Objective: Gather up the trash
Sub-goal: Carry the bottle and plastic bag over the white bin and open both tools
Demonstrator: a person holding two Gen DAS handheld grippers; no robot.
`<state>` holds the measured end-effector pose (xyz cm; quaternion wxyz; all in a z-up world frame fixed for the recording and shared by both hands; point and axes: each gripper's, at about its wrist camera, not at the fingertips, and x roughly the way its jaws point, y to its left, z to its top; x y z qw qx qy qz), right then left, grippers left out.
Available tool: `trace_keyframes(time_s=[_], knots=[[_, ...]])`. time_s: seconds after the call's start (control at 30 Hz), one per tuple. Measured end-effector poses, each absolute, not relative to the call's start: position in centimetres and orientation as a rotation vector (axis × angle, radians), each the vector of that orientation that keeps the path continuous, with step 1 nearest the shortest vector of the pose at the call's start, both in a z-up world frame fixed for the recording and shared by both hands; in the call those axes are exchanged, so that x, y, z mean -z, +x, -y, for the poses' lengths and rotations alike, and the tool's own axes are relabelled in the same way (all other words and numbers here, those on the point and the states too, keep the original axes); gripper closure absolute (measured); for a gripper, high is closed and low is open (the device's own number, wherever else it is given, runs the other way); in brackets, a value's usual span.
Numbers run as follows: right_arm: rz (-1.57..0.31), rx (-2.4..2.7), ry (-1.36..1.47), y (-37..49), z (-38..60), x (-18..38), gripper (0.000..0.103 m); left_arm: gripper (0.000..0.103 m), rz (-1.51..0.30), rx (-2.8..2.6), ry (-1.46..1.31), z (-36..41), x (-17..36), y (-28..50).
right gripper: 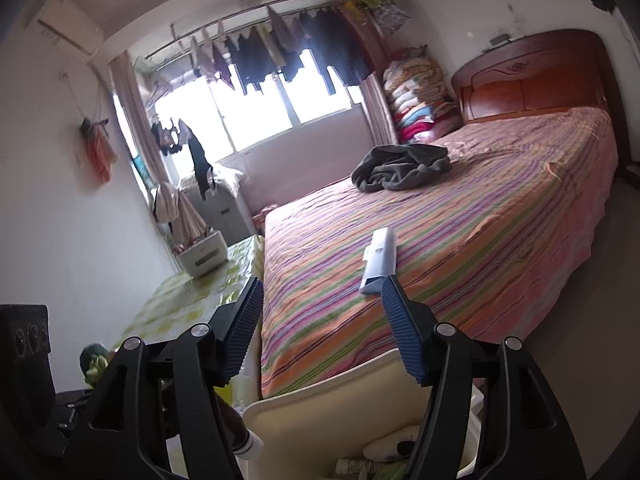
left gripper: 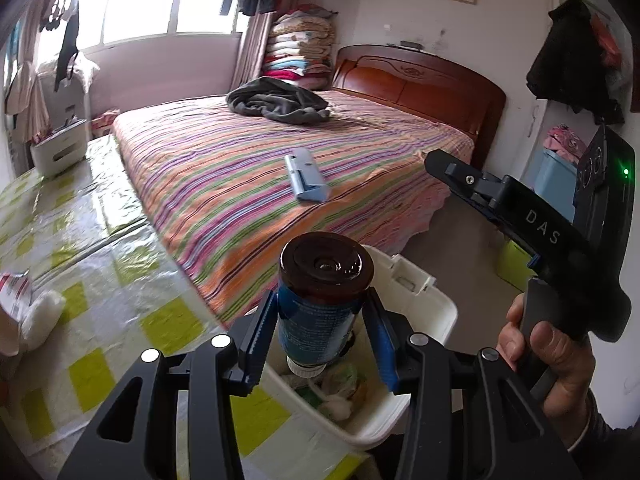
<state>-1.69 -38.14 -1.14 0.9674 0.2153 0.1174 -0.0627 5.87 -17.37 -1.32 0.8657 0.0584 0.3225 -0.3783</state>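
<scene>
Bottle (left gripper: 320,304), brown glass with a blue label, sits upside down between the pads of the left gripper (left gripper: 320,336), base toward the camera and white cap pointing down. The jaws are closed on its sides. It hangs over the open white bin (left gripper: 432,312), likely so it can drop straight in; wrappers already lie inside. The bin stands at the foot of the striped bed (left gripper: 248,176), beside a table (left gripper: 100,256) with a green-checked cover. To the right, a hand (left gripper: 548,356) holds the right gripper's handle, well clear of the bottle.

From the right wrist, the right gripper (right gripper: 320,320) has its jaws wide with nothing between them. The bin's raised lid (right gripper: 328,408) stands just below them, upright at the rim. The bottle's cap shows just left of the lid. A pale flat box (right gripper: 378,262) lies on the bed, with open bedding around it.
</scene>
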Motion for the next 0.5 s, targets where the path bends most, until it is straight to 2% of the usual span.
trace_keyframes(time_s=[0.27,0.3,0.33,0.4,0.5], knots=[[-0.240,0.132,0.472,-1.7,39.1,1.7,0.042,0.059,-0.672,0.808,0.110,19.7,1.4,6.0],[-0.239,0.131,0.471,-1.7,39.0,1.7,0.042,0.056,-0.671,0.812,0.110,19.8,1.4,6.1],[-0.239,0.132,0.472,-1.7,39.0,1.7,0.042,0.041,-0.667,0.814,0.112,20.1,1.4,6.0],[-0.241,0.129,0.473,-1.7,39.1,1.7,0.042,0.022,-0.637,0.807,0.113,20.2,1.2,5.6],[-0.243,0.129,0.472,-1.7,39.0,1.7,0.042,0.018,-0.595,0.790,0.113,19.8,0.9,5.3]])
